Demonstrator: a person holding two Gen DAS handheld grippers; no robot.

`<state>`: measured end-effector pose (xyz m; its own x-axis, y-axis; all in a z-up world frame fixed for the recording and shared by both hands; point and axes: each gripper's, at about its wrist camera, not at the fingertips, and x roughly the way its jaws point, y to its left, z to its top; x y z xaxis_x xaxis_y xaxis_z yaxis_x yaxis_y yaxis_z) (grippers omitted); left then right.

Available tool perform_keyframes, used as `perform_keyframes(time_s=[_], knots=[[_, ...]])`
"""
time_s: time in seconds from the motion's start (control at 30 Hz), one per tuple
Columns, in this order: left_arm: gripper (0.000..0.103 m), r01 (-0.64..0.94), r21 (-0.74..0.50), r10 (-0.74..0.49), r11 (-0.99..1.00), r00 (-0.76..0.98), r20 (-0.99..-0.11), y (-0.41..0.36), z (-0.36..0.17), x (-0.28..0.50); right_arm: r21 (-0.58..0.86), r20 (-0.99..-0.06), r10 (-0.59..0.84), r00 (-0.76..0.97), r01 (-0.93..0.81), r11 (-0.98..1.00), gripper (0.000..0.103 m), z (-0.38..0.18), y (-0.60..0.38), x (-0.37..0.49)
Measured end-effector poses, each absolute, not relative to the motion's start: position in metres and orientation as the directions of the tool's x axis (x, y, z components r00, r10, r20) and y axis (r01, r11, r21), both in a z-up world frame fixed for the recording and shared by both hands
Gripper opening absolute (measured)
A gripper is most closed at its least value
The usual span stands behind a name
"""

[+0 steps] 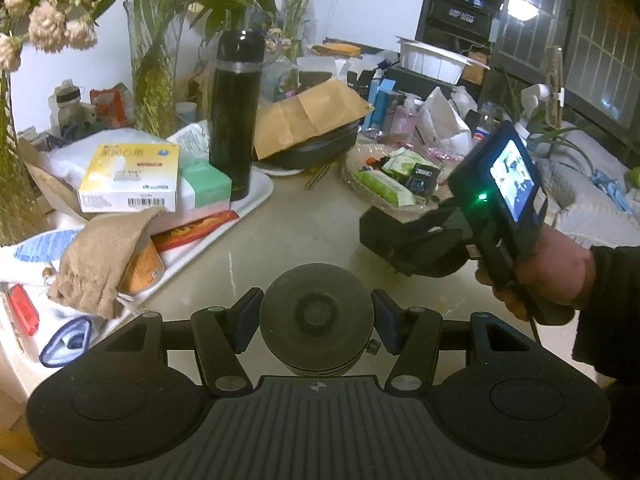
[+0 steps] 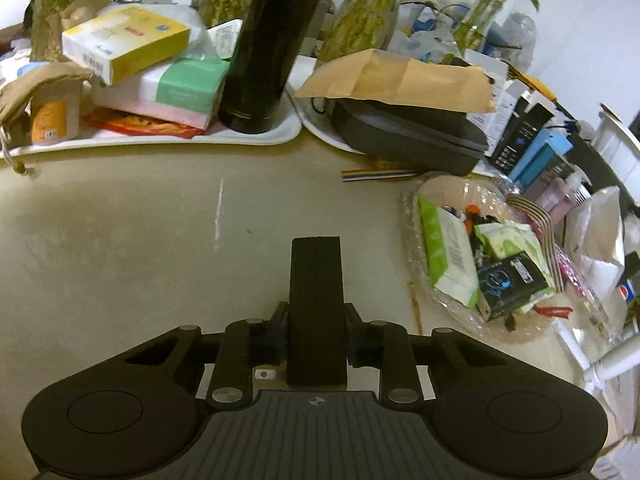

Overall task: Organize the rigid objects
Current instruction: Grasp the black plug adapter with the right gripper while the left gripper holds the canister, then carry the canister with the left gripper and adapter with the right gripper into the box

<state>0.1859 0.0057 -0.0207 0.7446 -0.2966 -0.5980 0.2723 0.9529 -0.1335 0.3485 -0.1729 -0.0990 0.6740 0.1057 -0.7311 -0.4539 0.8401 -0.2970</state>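
The left tongs (image 1: 316, 316) pinch a round black cylinder (image 1: 316, 322) over the worktop's (image 1: 304, 232) near edge. The right tongs (image 2: 316, 336) pinch a black rectangular block (image 2: 316, 304) above the bare middle. Farther back, a white tray (image 2: 256, 136) holds a tall black flask (image 2: 268, 52) and boxes.

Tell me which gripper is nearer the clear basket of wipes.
Right. The right gripper, shut on a black block, sits just beside the basket. The left gripper, holding a round black object, is farther back.
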Motion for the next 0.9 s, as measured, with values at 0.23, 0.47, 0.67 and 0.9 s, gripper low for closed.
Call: perform_keyframes(time_s=[0.23,0.47,0.67,0.9], knots=[[0.057,0.269,-0.135,-0.296,0.954,0.754,-0.587,0.006,-0.019,0.185,-0.235,-0.748,0.12,0.653,-0.43,0.872,0.029,-0.086,-0.195,0.339],[0.057,0.29,-0.112,-0.298,0.95,0.745,-0.597,-0.001,-0.015,0.18,-0.162,-0.746,0.155,0.648,-0.402,0.901,0.029,-0.063,-0.216,0.32],[0.057,0.319,-0.093,-0.303,0.943,0.71,-0.636,-0.008,-0.009,0.173,-0.055,-0.742,0.215,0.635,-0.377,0.925,0.029,-0.039,-0.231,0.299],[0.057,0.344,-0.083,-0.311,0.935,0.689,-0.654,-0.012,0.002,0.159,0.046,-0.732,0.283,0.62,-0.369,0.928,0.029,-0.016,-0.24,0.271]])
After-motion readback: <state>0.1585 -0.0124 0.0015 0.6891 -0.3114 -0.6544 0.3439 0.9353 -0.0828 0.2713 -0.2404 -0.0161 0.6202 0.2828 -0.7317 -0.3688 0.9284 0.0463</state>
